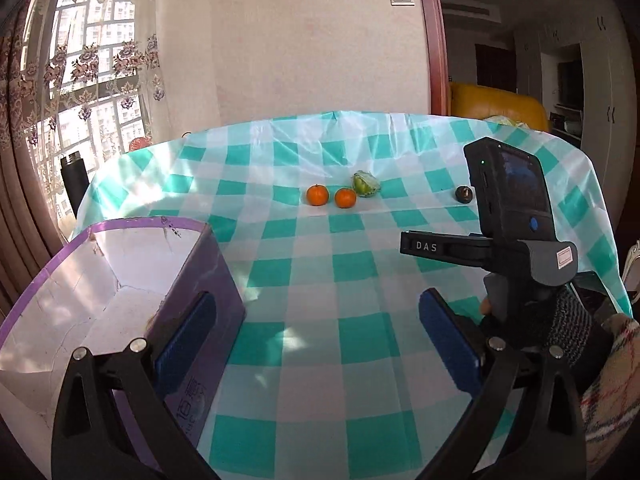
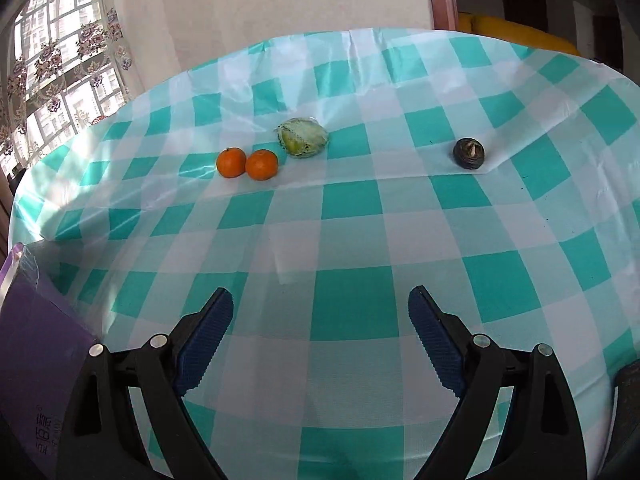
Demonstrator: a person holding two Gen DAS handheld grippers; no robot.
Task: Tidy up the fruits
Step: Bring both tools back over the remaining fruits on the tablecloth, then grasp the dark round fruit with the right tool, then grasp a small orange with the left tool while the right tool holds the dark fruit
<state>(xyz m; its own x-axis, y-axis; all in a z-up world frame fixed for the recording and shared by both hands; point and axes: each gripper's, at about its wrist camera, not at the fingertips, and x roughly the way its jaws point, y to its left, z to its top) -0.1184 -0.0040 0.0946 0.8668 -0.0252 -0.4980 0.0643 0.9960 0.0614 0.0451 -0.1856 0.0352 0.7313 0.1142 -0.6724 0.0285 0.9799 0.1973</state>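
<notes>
Two oranges (image 1: pixel 317 195) (image 1: pixel 345 198) lie side by side far back on the checked tablecloth (image 1: pixel 312 264), beside a green fruit in foam netting (image 1: pixel 365 185). A dark round fruit (image 1: pixel 464 194) lies apart to the right. My left gripper (image 1: pixel 318 336) is open and empty, its left finger (image 1: pixel 186 336) against the side of an open purple box (image 1: pixel 120 280) with a white inside. My right gripper (image 2: pixel 322 340) is open and empty over the cloth, well short of the oranges (image 2: pixel 231 163) (image 2: pixel 261 164), the netted fruit (image 2: pixel 302 137) and the dark fruit (image 2: pixel 469 153).
The right gripper's camera unit (image 1: pixel 508 196), held by a gloved hand (image 1: pixel 568 328), stands at the right of the left wrist view. A dark bottle (image 1: pixel 74 180) stands by the curtained window beyond the table's left edge. A yellow sofa (image 1: pixel 496 108) is behind the table.
</notes>
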